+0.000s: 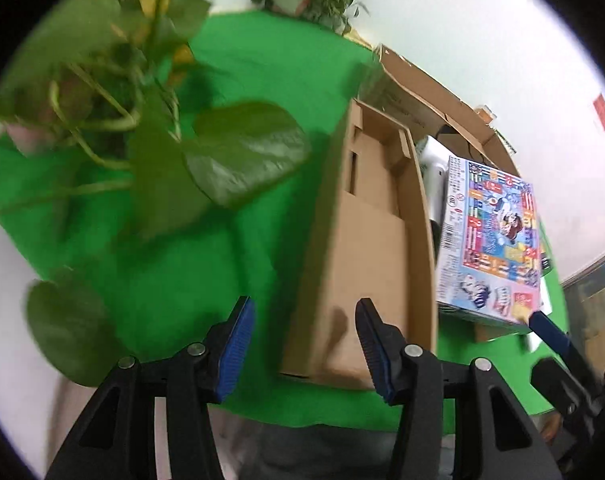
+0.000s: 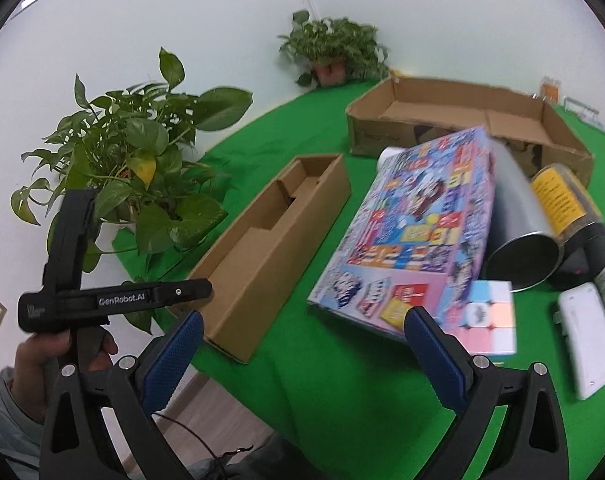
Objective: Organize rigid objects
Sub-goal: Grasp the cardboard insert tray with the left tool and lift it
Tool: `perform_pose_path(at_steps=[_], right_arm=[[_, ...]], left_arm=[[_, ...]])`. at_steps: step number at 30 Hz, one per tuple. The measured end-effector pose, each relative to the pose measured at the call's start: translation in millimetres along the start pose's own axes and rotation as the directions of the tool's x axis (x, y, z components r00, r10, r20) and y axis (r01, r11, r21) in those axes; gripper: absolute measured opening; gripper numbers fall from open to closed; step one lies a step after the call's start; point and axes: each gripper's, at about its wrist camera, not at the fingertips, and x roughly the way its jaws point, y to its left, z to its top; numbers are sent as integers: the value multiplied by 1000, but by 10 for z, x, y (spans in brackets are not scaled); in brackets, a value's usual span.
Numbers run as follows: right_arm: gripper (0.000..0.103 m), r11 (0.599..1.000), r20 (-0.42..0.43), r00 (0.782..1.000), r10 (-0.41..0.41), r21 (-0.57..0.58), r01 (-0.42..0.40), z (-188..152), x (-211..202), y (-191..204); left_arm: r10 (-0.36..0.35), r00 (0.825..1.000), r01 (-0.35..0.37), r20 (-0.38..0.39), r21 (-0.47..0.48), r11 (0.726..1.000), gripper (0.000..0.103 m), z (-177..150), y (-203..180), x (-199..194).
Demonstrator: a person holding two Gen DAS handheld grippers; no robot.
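On the green table (image 2: 342, 380), both claws gape empty, left (image 1: 304, 344) by the long box (image 1: 366, 248), right (image 2: 302, 354) before the game box (image 2: 414, 224) propped on a can (image 2: 518, 216), which could roll and topple it.
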Motion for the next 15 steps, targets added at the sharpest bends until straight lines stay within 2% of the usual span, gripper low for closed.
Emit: perform_pose_path(at_steps=[2,3,4,5,6,7,9,10,11,13,15], right_arm=[[96,1000,-37,999,-3,4,3,31,141,55],[95,1000,-65,998,-18,2,18,55,261,108],[91,1000,-83,996,-25,0,26,63,359,144],[86,1000,-95,995,-30,-1,30,63,425,170],[83,999,-115,993,-32,-1,33,76,515,220],[78,999,-126,991,-41,-5,41,78,583,263],[57,994,-140,984,-112,-18,111,80,691,352],[44,992,-142,981,-128,-22,127,85,735,384],[44,992,-150,981,-125,-17,124,92,788,403],[40,993,-191,975,-115,8,119,68,941,407],[38,994,-184,978,-103,22,109,77,979,425]], left_arm=[[3,1000,-3,4,16,1000,51,17,11,-8],[-9,1000,9,-1,15,1000,45,14,35,-5],[-26,1000,26,-8,16,1000,36,11,42,13],[-41,999,42,-24,27,999,19,-12,26,31],[-62,997,63,-37,38,997,11,-19,9,46],[-70,997,71,-31,67,995,11,-25,-29,37],[-39,999,41,-22,126,991,9,-52,-102,8],[-54,998,58,-34,127,990,9,-53,-110,12],[-74,996,80,-54,130,988,9,-56,-115,30],[-65,996,73,-56,156,985,9,-79,-154,37],[-54,997,62,-52,166,984,9,-112,-180,10]])
